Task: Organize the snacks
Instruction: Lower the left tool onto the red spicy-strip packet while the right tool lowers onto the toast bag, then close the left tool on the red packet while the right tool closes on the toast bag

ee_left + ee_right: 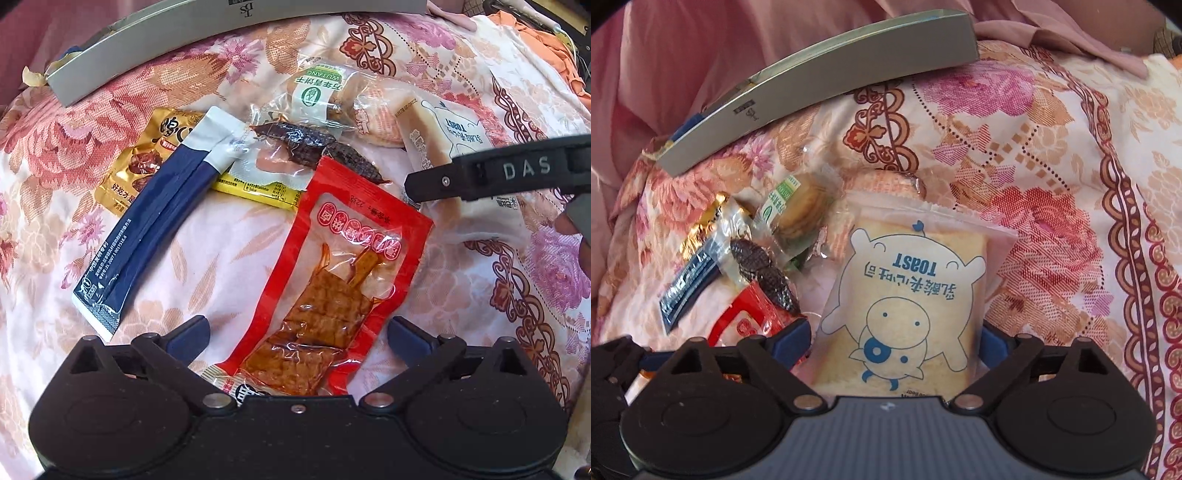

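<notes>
**Snacks spread on a flowered bedspread**

Flowered pink and orange bedspread point(122, 122) covers the whole surface, with a long grey box point(820, 92) lying across its far side and pink cloth point(665, 55) bunched behind it.

From the left wrist view, the left gripper point(297, 332) hovers with its jaws spread wide, one on each side of the near end of a red packet point(332, 280) of brown tofu pieces, not gripping it. Beyond lie a dark blue stick sachet point(147, 229) with small white Chinese print, a gold packet point(147, 155), a yellow-edged clear packet point(258, 181), a clear pack with a dark dried strip point(317, 147), and a biscuit pack point(317, 88) with a green label reading "WUTANG". A black finger of the other tool crosses the right side, stamped "DAS".

Only the right wrist view shows the toast packet point(908, 295) fully: a pale wrapper with a blue cartoon bear, the word "TOAST" and a line of Chinese characters, all upside down. The right gripper point(895, 338) has its jaws apart with the packet's near end between them; whether the pads touch its sides I cannot tell. The other snacks sit clustered just to its left.
</notes>
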Demonstrator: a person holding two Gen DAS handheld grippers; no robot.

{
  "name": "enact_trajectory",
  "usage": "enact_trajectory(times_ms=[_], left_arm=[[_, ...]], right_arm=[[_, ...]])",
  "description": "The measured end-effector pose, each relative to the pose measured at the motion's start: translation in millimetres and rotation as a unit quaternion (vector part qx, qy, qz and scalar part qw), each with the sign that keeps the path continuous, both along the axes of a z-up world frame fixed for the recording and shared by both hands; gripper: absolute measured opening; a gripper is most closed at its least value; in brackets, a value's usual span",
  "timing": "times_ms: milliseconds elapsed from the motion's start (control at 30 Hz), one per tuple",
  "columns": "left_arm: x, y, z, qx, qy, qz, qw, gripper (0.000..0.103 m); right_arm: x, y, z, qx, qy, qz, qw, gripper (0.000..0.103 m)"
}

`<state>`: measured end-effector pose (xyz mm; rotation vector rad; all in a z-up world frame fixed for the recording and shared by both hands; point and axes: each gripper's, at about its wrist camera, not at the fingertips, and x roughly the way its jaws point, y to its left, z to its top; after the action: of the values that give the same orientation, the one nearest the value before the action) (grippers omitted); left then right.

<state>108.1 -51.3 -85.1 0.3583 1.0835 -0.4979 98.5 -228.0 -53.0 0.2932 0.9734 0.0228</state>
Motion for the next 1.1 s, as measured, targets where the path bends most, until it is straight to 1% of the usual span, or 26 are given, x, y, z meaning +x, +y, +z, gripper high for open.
enact_trajectory(times_ms=[33,100,167,267,300,367,467,567,633,667,767,833,900,967,1100], left_arm=[[0,0,0,-0.002,0.0,0.001,1.0,0.101],[-4,5,4,-0.012,-0.004,-0.001,0.9999,0.095],[-8,6,8,-0.016,-0.015,-0.009,0.9997,0.084],[-19,9,14,-0.012,-0.031,-0.022,0.9992,0.072],[-20,8,15,-0.011,-0.034,-0.022,0.9991,0.07],[-23,5,17,-0.012,-0.037,-0.015,0.9991,0.064],[-26,7,22,-0.026,-0.037,0.006,0.999,0.058],[-26,11,22,-0.043,-0.032,0.034,0.998,0.057],[-28,12,21,-0.045,-0.035,0.049,0.9972,0.057],[-29,11,19,-0.041,-0.038,0.055,0.9969,0.059],[-35,1,14,-0.012,-0.06,0.045,0.9971,0.063],[-35,-2,12,-0.002,-0.064,0.038,0.9972,0.063],[-33,-1,11,-0.003,-0.062,0.039,0.9973,0.064],[-32,2,12,-0.01,-0.06,0.046,0.9971,0.062],[-36,-1,13,-0.005,-0.074,0.043,0.9963,0.058]], right_arm=[[-2,1,0,-0.006,-0.002,0.0,1.0,0.089],[-4,0,1,-0.009,-0.006,-0.003,1.0,0.083],[-7,-2,3,-0.004,-0.007,-0.008,1.0,0.079],[-12,-5,4,0.003,-0.008,-0.009,1.0,0.077],[-14,-6,5,0.004,-0.009,-0.009,1.0,0.076],[-21,-7,7,0.006,-0.009,-0.006,1.0,0.076],[-28,-6,9,0.011,-0.011,-0.001,1.0,0.074],[-30,-1,10,0.01,-0.013,0.004,1.0,0.073],[-33,1,10,0.007,-0.016,0.007,1.0,0.073],[-33,2,10,0.004,-0.016,0.011,1.0,0.073],[-31,4,7,-0.005,-0.014,0.017,1.0,0.073],[-31,5,7,-0.007,-0.015,0.019,1.0,0.074],[-28,6,4,-0.005,-0.014,0.018,1.0,0.074],[-27,8,3,-0.009,-0.014,0.02,1.0,0.074],[-30,9,6,-0.017,-0.02,0.022,0.999,0.071]])
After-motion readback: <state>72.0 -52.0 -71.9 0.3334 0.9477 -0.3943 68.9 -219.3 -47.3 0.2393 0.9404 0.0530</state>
